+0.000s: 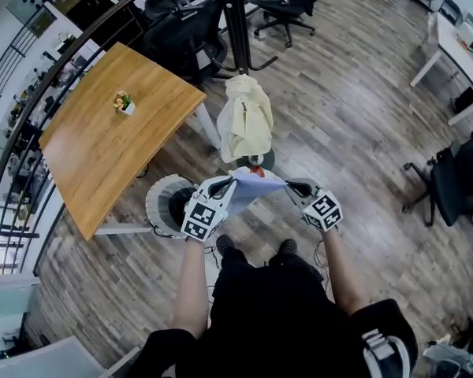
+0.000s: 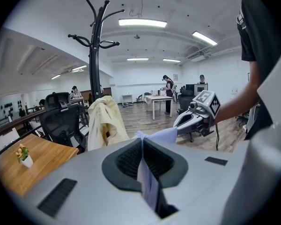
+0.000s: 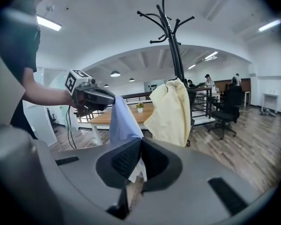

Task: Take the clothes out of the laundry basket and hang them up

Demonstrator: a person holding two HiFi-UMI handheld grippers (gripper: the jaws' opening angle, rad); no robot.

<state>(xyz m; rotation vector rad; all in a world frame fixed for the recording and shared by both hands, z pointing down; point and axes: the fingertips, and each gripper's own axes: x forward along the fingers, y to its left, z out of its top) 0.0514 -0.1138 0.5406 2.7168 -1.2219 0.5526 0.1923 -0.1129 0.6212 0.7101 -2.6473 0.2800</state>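
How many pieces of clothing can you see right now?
2. A yellow garment hangs on the coat rack; a blue garment is clamped by the left hand-held gripper and the right hand-held gripper. The basket may hide more.

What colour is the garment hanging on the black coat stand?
The garment is pale yellow; right gripper view.

Small potted plant (image 1: 124, 101) on wooden table (image 1: 102, 156); black office chair (image 1: 288, 2) beyond
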